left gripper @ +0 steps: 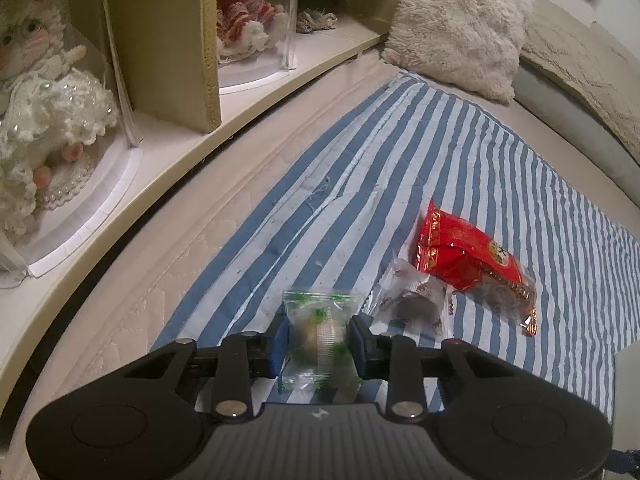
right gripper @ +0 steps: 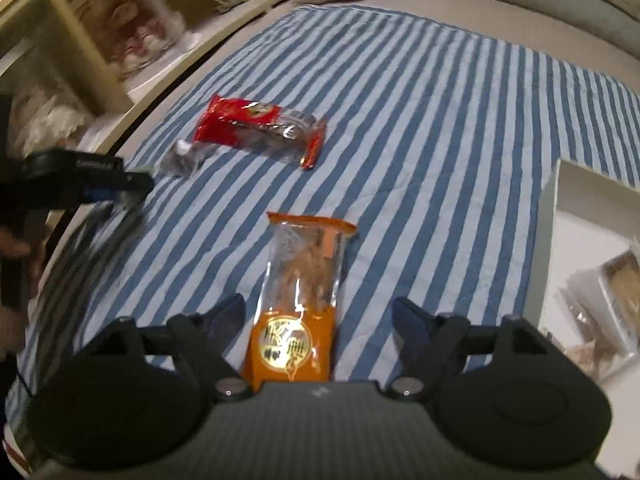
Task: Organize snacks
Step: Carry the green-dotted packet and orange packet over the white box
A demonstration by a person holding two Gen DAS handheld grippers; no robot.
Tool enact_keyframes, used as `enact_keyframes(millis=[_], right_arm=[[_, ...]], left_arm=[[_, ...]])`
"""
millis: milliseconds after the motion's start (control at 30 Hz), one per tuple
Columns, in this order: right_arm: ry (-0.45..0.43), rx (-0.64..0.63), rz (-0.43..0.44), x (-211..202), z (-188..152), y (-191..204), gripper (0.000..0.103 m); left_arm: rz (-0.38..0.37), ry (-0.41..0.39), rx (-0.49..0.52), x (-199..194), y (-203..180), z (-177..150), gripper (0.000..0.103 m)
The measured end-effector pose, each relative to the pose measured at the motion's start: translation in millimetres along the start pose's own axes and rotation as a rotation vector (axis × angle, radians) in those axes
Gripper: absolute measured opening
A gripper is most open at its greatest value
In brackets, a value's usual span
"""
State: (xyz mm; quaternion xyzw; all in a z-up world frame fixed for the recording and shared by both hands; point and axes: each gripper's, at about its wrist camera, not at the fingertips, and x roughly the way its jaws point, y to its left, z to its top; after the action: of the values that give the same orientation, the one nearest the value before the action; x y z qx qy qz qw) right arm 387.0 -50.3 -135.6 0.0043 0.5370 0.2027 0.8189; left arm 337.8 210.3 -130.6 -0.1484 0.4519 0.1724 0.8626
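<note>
A blue-and-white striped cloth is spread over a bed, with snack packets scattered across it. The left gripper is clenched on a small clear packet with green print, its blue pads pressing both sides of a round sweet inside. Just beside it on the cloth lie a small clear packet holding something dark and, touching that one, a red packet. The right gripper hangs with its fingers released and wide apart, an orange packet lying lengthwise between them on the cloth, untouched by either pad. At the cloth's right edge stands a white box that already holds a few wrapped snacks. A shelf with dolls in clear cases runs along the bed's left side. Likely risks: the thin, slippery wrapper could slide out of the left grip when lifted, since only the sweet's bulge is pinched; the right fingers, closing on the flat orange packet, could catch the cloth and drag it, shifting the other packets.
</note>
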Motion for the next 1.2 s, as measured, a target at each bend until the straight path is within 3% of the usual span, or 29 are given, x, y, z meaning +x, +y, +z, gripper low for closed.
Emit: enact_keyframes(millis=[67,133,267,433,667,1200], right_arm=[[0.024,0.025,0.01,6,-1,2,0.083],[0.038,0.015,0.0,9,-5,6,0.075],[0.03,-0.076,-0.001,13,-6,23,0.048],[-0.039,-0.116,-0.024,1,-1,28,0.045],[-0.141,-0.042,0.023,-42,1,10,0.045],[-0.305,-0.014,-0.014,-125,-22,-37,0.045]], left_arm=[[-0.004,-0.004,0.01,-1,0,0,0.034],[-0.009,-0.006,0.013,-2,1,0,0.033],[-0.012,-0.012,0.018,-8,3,0,0.033],[-0.03,-0.028,-0.014,-24,7,-3,0.033],[-0.054,-0.061,0.094,-64,-19,-13,0.033],[-0.25,-0.158,0.235,-143,-93,-38,0.033]])
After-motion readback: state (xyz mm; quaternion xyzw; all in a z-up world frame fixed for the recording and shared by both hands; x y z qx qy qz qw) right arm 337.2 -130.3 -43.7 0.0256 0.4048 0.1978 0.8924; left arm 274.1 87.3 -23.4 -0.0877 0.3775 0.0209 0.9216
